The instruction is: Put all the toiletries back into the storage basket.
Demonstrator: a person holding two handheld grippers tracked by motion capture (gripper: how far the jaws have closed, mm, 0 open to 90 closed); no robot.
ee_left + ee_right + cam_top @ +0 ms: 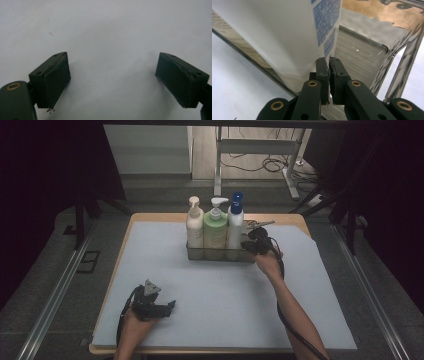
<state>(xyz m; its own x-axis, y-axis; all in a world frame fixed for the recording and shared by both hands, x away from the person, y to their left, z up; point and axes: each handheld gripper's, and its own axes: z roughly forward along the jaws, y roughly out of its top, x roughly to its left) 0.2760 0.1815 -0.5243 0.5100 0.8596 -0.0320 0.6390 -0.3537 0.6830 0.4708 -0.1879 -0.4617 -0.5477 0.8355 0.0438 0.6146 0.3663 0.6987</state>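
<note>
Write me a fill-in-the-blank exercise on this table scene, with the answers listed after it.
1. The metal wire basket holds ___ pump bottles in a row.
2. The white bottle with the blue cap stands at the ___ end of that row in the high view.
3. The left claw rests over the pale sheet with its jaws ___.
4. The right claw has its jaws pressed ___ at the basket's wall.

Missing words: three; right; open; together
</note>
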